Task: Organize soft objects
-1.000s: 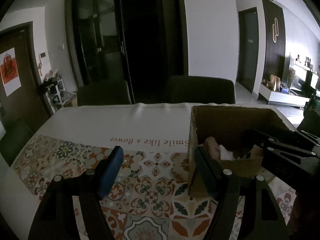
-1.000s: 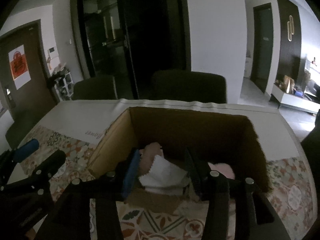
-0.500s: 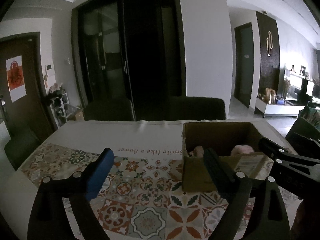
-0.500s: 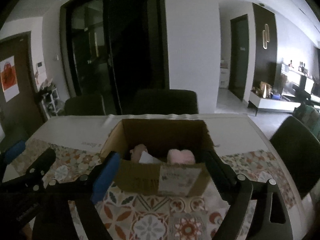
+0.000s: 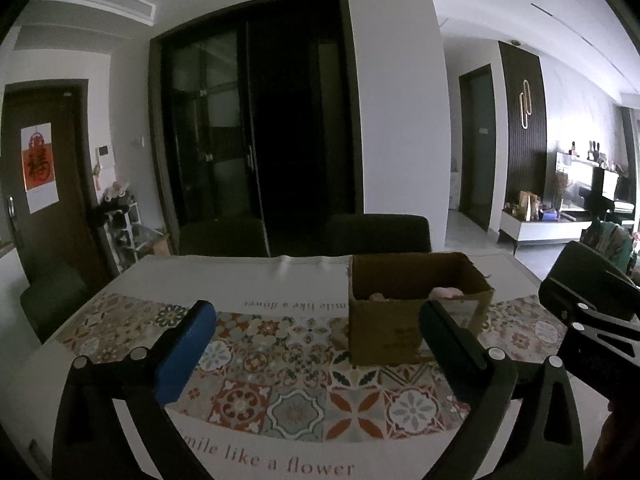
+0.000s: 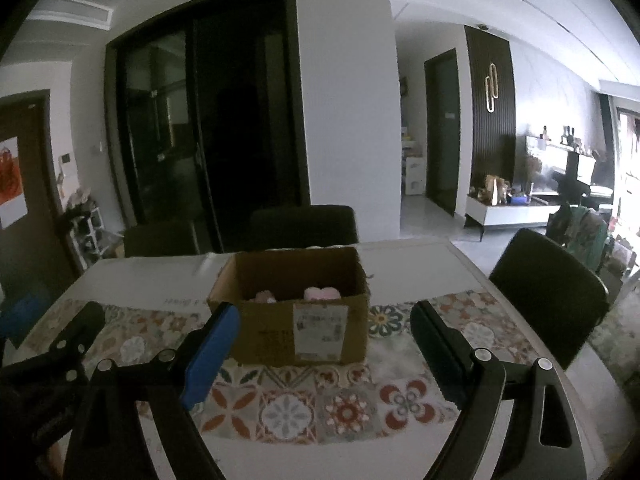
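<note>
A brown cardboard box (image 6: 296,332) stands open on the patterned tablecloth (image 6: 344,400). Pink soft objects (image 6: 320,293) show just above its front rim. The box also shows in the left wrist view (image 5: 384,332), right of centre, with a pink soft object (image 5: 446,291) inside. My right gripper (image 6: 324,344) is open and empty, held back from the box in front of it. My left gripper (image 5: 316,344) is open and empty, to the left of the box. The right gripper's body shows at the right edge of the left wrist view (image 5: 588,320).
Dark chairs stand at the far side of the table (image 6: 304,226) and at its right side (image 6: 548,296). The cloth carries printed words near the front edge (image 5: 272,462). A dark sliding door (image 5: 256,120) is behind the table.
Both grippers have pulled back and up from the box. The right gripper has opened wide and let go of the white cloth it held inside the box. The box looks smaller and farther.
</note>
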A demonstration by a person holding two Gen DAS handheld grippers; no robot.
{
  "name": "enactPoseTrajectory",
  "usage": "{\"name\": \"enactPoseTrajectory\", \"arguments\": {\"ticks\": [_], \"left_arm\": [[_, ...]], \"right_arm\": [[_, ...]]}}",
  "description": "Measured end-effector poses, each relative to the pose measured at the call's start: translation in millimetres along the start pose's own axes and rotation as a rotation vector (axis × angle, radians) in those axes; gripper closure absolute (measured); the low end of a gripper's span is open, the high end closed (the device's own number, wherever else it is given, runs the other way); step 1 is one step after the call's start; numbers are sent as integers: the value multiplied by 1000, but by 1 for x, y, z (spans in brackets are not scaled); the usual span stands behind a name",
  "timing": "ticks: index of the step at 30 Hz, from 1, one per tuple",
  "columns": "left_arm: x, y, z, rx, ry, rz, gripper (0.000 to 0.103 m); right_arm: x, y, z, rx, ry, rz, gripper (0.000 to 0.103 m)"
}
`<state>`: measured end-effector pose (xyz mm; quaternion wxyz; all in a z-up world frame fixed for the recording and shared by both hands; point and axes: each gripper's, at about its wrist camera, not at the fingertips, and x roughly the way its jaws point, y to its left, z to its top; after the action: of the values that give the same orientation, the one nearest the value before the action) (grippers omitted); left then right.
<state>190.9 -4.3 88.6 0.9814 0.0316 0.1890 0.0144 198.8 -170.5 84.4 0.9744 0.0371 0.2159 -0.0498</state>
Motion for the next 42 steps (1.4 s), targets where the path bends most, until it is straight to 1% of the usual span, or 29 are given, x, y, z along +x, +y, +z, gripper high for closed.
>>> {"name": "enactPoseTrajectory", "arguments": {"ticks": [9, 14, 20, 24, 30, 36, 42], "left_arm": [[-51, -7, -11, 26, -32, 0, 0], [-69, -9, -19, 29, -38, -12, 0], [-83, -8, -25, 25, -25, -27, 0], [-91, -7, -30, 24, -21, -34, 0], [-105, -10, -34, 31, -41, -23, 0], [-111, -12, -36, 37, -52, -16, 0], [-114, -12, -35, 36, -65, 9, 0]], "right_arm": [[-53, -12, -16, -19, -19, -52, 14], [-77, -18, -25, -18, -27, -60, 12], [-99, -21, -32, -27, -49, -77, 11], [-111, -20, -37, -30, -60, -76, 11], [-121, -21, -42, -25, -63, -75, 11], [-127, -28, -47, -15, -57, -68, 11], [-127, -28, -48, -18, -56, -69, 11]]}}
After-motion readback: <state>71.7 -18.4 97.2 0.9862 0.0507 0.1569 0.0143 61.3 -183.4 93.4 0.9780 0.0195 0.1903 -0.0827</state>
